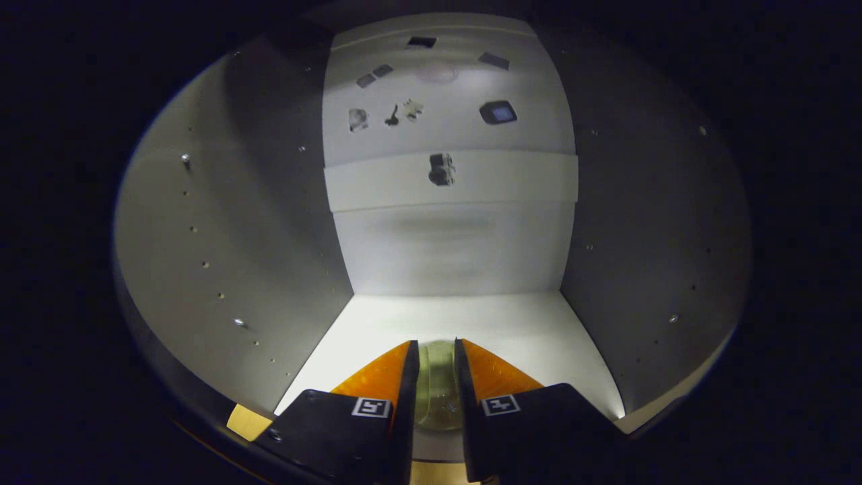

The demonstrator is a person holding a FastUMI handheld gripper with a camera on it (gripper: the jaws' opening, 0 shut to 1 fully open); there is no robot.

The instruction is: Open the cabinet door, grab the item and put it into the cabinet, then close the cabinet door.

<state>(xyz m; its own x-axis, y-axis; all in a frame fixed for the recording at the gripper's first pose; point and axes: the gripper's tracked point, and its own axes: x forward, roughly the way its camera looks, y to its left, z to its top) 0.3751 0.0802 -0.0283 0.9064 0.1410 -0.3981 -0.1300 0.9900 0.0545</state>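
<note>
Two fingers of my gripper reach into the white cabinet, and between them I see a pale, translucent item with a rounded outline. Both fingers press on its sides, so the claw is closed on it. What kind of item it is, I cannot tell.

The cabinet floor is a bright white board, smooth and strongly lit, and it runs far ahead to the back wall. The item sits low over the near part of this floor; whether it touches the board I cannot say. On the left and on the right stand grey-white side walls with rows of small holes and some metal pegs. Higher on the back wall a white band crosses from left to right, with a small dark fitting on it. Above the band are several little dark patches.
</note>
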